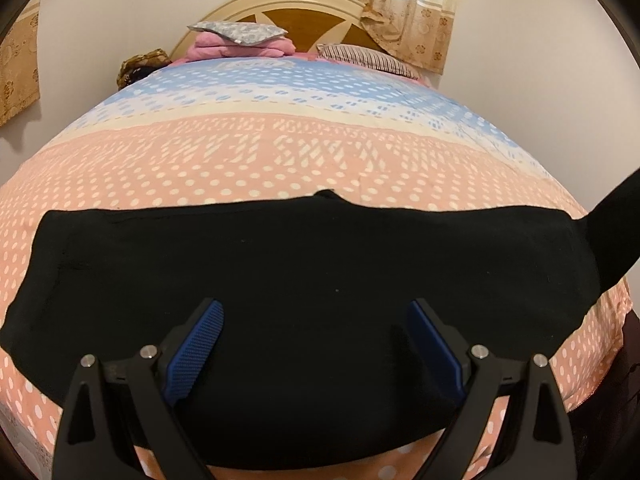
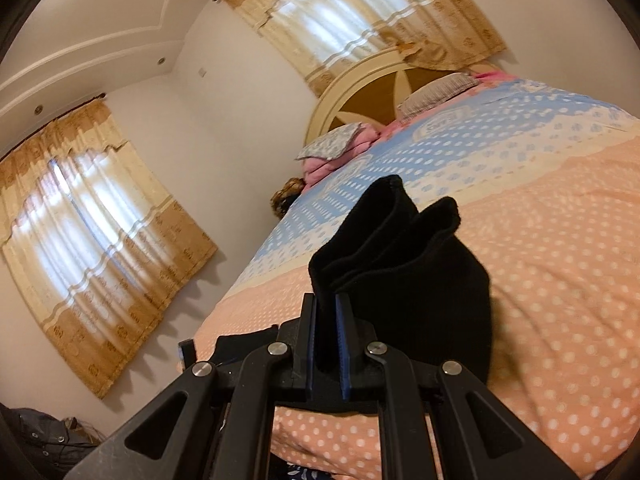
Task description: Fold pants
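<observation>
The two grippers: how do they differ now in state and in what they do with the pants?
The left gripper is open and holds nothing; the right gripper is shut on the pants. The left one hangs over flat cloth on the bed; the right one lifts a bunched end. Both have blue pads.

You've got a polka-dot bed (image 1: 280, 152) w/ pink blankets (image 1: 240, 50), striped pillow (image 1: 360, 58), headboard (image 1: 320, 12), curtains (image 2: 100, 216).

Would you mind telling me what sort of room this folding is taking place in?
Almost certainly a home bedroom: black pants lie on a bed with a pink and blue dotted bedsheet, backed by an arched cream and wood headboard, with a striped pillow and beige patterned curtains.
</observation>
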### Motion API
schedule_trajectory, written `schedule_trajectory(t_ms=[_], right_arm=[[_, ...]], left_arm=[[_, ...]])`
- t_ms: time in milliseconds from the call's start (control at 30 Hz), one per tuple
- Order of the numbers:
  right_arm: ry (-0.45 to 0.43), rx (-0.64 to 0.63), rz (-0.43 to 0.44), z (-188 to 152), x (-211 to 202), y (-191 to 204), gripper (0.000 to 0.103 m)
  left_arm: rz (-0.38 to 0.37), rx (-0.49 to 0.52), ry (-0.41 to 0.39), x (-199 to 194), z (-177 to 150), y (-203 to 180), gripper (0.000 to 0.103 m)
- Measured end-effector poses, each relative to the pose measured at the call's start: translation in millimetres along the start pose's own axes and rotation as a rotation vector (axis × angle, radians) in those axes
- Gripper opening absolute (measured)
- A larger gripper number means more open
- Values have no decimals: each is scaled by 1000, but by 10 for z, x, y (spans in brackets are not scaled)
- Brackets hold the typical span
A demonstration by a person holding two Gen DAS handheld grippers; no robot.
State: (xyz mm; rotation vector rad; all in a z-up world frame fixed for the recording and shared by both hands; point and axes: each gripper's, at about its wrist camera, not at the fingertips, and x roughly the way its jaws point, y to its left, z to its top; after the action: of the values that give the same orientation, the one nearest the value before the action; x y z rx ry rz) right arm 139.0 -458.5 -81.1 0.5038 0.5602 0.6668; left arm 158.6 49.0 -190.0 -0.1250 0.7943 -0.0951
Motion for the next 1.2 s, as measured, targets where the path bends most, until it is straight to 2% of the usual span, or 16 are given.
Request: schedule_trajectory(t_ms=[333, 600, 1033, 1200], right_arm=[[85, -68, 36, -46, 557, 379, 9], [232, -150, 48, -261, 1266, 721, 9], [456, -291, -15, -846, 2349, 1062, 9], [517, -293, -56, -1063, 2585, 941, 9]], left_arm=[[6, -23, -4, -24, 12, 58, 96], [1, -29, -4, -23, 8, 74, 96], [-22, -37, -5, -29, -10, 69, 96], [-65, -26, -1, -33, -11, -10, 96]])
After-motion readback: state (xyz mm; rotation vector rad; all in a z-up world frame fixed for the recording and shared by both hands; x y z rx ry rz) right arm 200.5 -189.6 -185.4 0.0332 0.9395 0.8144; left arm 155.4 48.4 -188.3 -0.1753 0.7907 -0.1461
